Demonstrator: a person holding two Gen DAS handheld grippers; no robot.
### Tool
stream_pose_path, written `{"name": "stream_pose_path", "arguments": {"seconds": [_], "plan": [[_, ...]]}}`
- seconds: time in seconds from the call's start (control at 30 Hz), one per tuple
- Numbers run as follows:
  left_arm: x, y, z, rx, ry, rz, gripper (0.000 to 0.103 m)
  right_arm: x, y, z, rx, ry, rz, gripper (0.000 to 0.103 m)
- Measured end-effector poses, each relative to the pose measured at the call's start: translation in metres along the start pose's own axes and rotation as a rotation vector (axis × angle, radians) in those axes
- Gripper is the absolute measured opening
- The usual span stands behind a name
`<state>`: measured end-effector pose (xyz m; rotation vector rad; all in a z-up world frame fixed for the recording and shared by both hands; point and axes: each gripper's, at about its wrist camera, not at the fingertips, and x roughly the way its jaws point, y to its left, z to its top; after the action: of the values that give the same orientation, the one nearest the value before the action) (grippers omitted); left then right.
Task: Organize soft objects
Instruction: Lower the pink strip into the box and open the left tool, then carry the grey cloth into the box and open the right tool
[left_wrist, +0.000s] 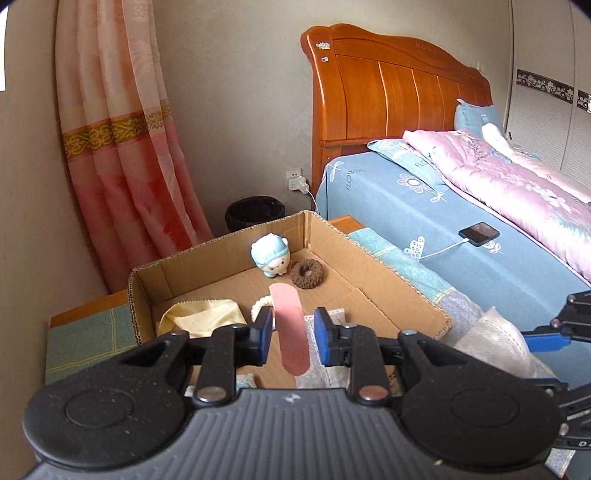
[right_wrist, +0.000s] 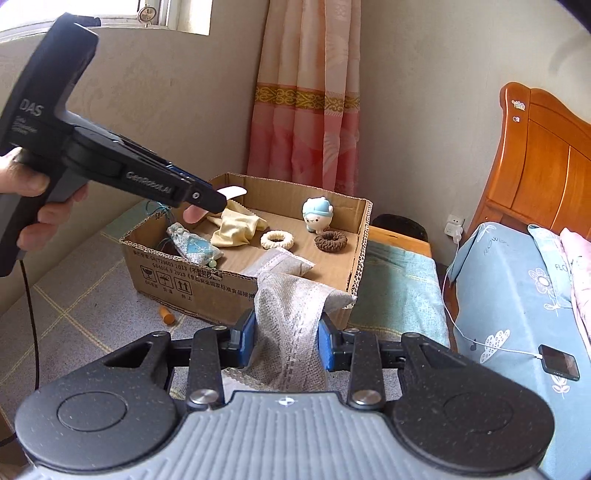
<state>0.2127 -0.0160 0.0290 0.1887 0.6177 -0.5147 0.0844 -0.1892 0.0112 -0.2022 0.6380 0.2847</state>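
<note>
1. The pink strip (left_wrist: 285, 306) hangs over the open cardboard box (left_wrist: 369, 254), between the fingers (left_wrist: 263, 332) of the left gripper (left_wrist: 293, 331). The fingers stand spread with a sliver of space on either side, so nothing pinches it; this looks like a release into the box.
2. Its long axis runs roughly along the line the gripper points. The far rounded end aims at the box's back wall, and the near end dips toward the camera.
3. The grey woven cloth (right_wrist: 290, 306) is pinched between the pads (right_wrist: 246, 334) of the right gripper (right_wrist: 286, 332). It is gathered into a fold, its far end draped over the box's front wall, probably held ready to follow.
4. Already inside the box lie a yellow cloth (right_wrist: 236, 229), a cream scrunchie (right_wrist: 277, 240), a brown scrunchie (right_wrist: 330, 242) and a small plush figure (right_wrist: 317, 215).
</note>
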Motion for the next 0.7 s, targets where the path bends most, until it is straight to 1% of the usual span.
{"name": "stream_pose_path", "arguments": {"seconds": [0.03, 0.1, 0.23, 0.27, 0.33, 0.5, 0.7], "plan": [[0.005, 0.002, -0.001, -0.012, 0.007, 0.024, 0.059, 0.0, 0.0, 0.001, -0.002, -0.001, -0.002, 0.039], [0.006, 0.004, -0.006, -0.026, -0.004, 0.064, 0.076, 0.001, -0.002, 0.002, -0.004, -0.003, -0.002, 0.039], [-0.01, 0.003, -0.019, -0.061, 0.002, 0.052, 0.09, 0.003, -0.003, 0.005, -0.004, -0.006, -0.004, 0.039], [-0.017, 0.002, -0.023, -0.069, -0.005, 0.057, 0.092, 0.005, -0.004, 0.007, -0.003, -0.006, -0.003, 0.039], [-0.033, -0.002, -0.032, -0.083, -0.021, 0.073, 0.1, 0.007, -0.006, 0.01, -0.002, -0.006, -0.003, 0.039], [-0.064, -0.012, -0.052, -0.111, -0.015, 0.108, 0.102, 0.013, -0.009, 0.023, -0.001, -0.015, 0.003, 0.039], [-0.082, -0.013, -0.069, -0.133, -0.008, 0.187, 0.102, 0.033, -0.01, 0.056, -0.022, -0.02, 0.026, 0.039]]}}
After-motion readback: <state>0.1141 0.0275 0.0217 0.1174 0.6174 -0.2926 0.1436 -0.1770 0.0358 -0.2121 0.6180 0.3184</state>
